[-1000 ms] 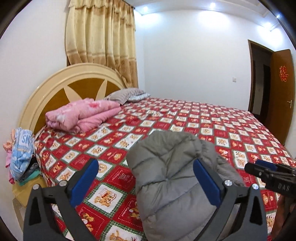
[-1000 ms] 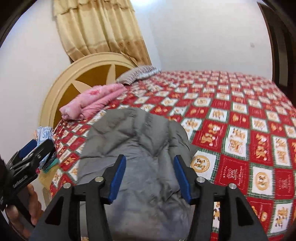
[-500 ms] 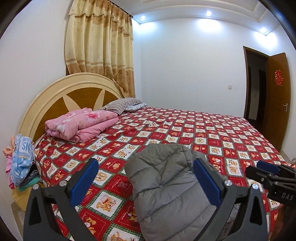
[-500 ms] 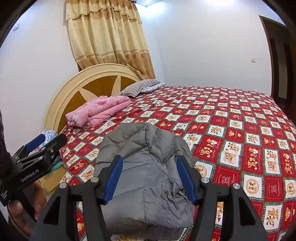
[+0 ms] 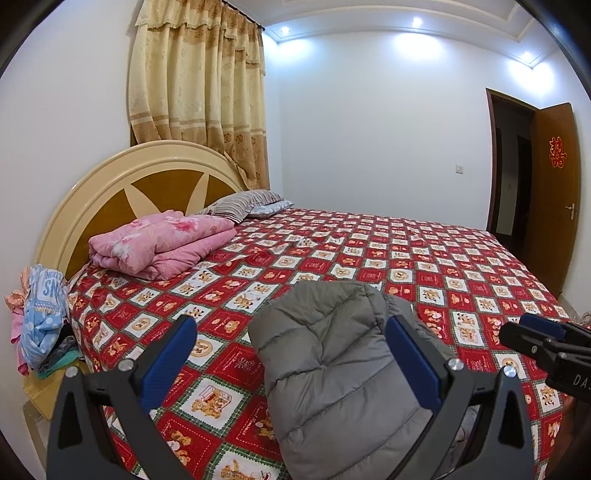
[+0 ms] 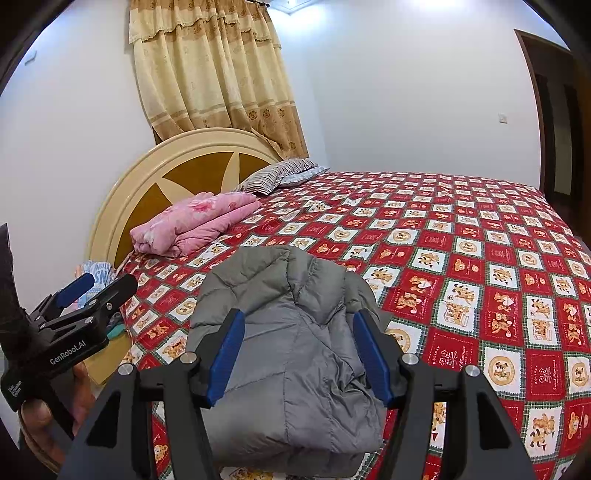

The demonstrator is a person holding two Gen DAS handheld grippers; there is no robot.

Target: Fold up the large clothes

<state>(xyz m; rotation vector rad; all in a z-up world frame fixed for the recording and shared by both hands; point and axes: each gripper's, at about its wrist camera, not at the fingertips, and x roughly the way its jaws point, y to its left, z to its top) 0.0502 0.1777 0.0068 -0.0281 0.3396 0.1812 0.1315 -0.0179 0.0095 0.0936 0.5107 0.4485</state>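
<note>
On the bedspread (image 6: 461,258), the grey jacket (image 6: 291,332) lies folded (compact bundle). Both claws, left gripper (image 5: 291,354) and right gripper (image 6: 297,354), are held apart, empty. Folding is judged complete; only withdrawal remains.

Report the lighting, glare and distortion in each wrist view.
Left wrist view: ceiling spotlights bloom on the white wall, fisheye bends the door, dark corners, grey jacket sharp. Right wrist view: even light, glare only at the top edge, curtain bowed, bedspread crisp.

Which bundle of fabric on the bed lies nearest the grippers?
The grey puffer jacket, lying at the near edge before both grippers; the folded pink quilt sits farther off by the headboard.
</note>
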